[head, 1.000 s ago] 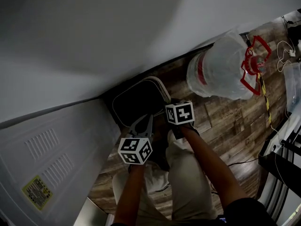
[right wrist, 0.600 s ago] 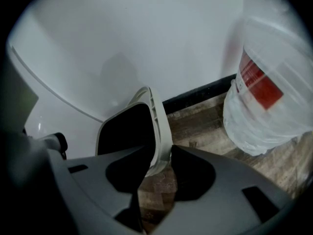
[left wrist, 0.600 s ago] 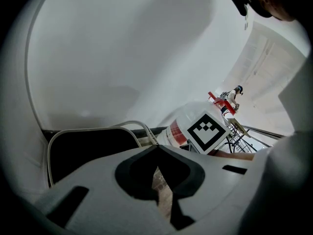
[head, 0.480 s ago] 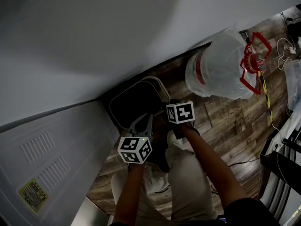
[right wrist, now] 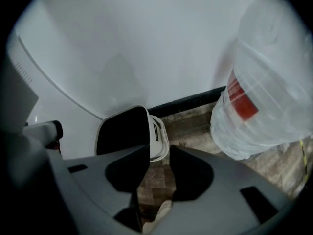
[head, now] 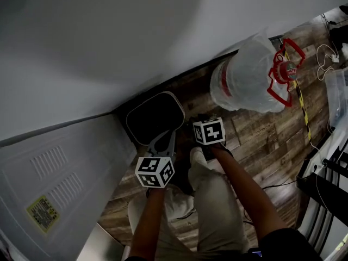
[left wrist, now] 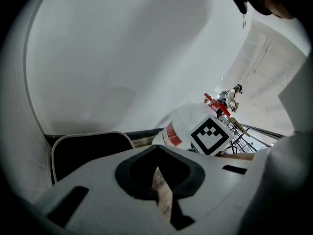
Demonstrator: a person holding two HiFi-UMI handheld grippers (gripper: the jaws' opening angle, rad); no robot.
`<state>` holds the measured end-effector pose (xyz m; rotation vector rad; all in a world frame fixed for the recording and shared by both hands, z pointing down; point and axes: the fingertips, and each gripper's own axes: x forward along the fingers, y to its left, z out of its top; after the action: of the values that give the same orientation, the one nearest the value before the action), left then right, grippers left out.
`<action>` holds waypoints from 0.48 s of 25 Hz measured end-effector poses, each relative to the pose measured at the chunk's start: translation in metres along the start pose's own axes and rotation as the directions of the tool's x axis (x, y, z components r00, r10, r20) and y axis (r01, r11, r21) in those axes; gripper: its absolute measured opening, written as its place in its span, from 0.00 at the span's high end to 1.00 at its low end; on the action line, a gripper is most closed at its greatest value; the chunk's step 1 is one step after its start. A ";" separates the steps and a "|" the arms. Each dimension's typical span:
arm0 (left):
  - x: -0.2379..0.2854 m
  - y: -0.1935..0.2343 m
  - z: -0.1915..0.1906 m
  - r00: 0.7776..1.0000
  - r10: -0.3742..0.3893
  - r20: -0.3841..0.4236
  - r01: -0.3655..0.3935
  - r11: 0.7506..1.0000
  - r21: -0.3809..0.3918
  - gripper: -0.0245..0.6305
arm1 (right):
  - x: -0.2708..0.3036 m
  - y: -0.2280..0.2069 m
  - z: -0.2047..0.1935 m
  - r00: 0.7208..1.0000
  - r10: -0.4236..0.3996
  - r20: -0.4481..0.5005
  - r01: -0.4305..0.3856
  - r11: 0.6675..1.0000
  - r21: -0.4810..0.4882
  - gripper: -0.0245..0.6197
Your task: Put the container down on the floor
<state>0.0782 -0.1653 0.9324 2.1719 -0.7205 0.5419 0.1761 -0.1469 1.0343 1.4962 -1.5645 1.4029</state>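
Container (head: 155, 117) sits on the wood floor (head: 255, 140) against the wall (head: 136, 37) in my head view, near a water jug (head: 244, 80). Left gripper view: my left gripper (left wrist: 156, 151) is clenched and empty. Right gripper view: my right gripper (right wrist: 159, 155) is slightly parted and empty, with the container just beyond.

Your head view's dim: the floor (head: 261, 140) sits in deep shadow while the white wall (head: 109, 37) catches soft, even light. Your gripper views warp and go black at the corners.
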 end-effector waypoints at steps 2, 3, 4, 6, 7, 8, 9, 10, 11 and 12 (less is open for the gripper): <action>-0.011 -0.007 0.010 1.000 0.002 0.001 -0.002 1.000 0.004 0.94 | -0.014 0.007 0.005 1.000 0.018 0.016 -0.018 1.000 -0.017 0.77; -0.016 -0.011 0.015 1.000 0.002 0.003 -0.002 1.000 0.005 0.94 | -0.023 0.010 0.007 1.000 0.021 0.021 -0.020 0.999 -0.027 0.77; -0.022 -0.015 0.020 1.000 0.002 0.005 -0.002 1.000 0.006 0.94 | -0.031 0.013 0.009 1.000 0.019 0.023 -0.019 0.999 -0.035 0.77; -0.032 -0.023 0.030 1.000 0.000 0.006 0.000 1.000 0.008 0.94 | -0.049 0.018 0.013 0.999 0.018 0.027 -0.017 0.999 -0.045 0.77; -0.037 -0.026 0.035 1.000 0.001 0.006 -0.001 1.000 0.010 0.94 | -0.058 0.022 0.015 0.999 0.020 0.029 -0.019 0.999 -0.046 0.79; -0.043 -0.030 0.039 1.000 0.003 0.006 -0.003 1.000 0.009 0.94 | -0.067 0.027 0.018 0.999 0.023 0.033 -0.021 0.999 -0.045 0.83; -0.049 -0.034 0.044 1.000 0.004 0.007 -0.004 1.000 0.007 0.94 | -0.078 0.031 0.021 0.999 0.023 0.036 -0.022 0.999 -0.045 0.84; -0.056 -0.039 0.049 1.000 0.003 0.009 -0.003 1.000 0.003 0.94 | -0.089 0.034 0.024 0.999 0.020 0.041 -0.018 0.999 -0.046 0.85; -0.062 -0.044 0.054 1.000 0.001 0.011 -0.001 1.000 -0.001 0.94 | -0.100 0.037 0.027 0.999 0.012 0.045 -0.010 0.999 -0.050 0.86; -0.070 -0.049 0.060 1.000 0.001 0.011 -0.001 1.000 -0.003 0.94 | -0.111 0.041 0.030 0.999 0.001 0.050 0.001 0.998 -0.058 0.86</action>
<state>0.0662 -0.1630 0.8289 2.1735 -0.7279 0.5290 0.1706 -0.1410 0.9130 1.5077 -1.6214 1.3184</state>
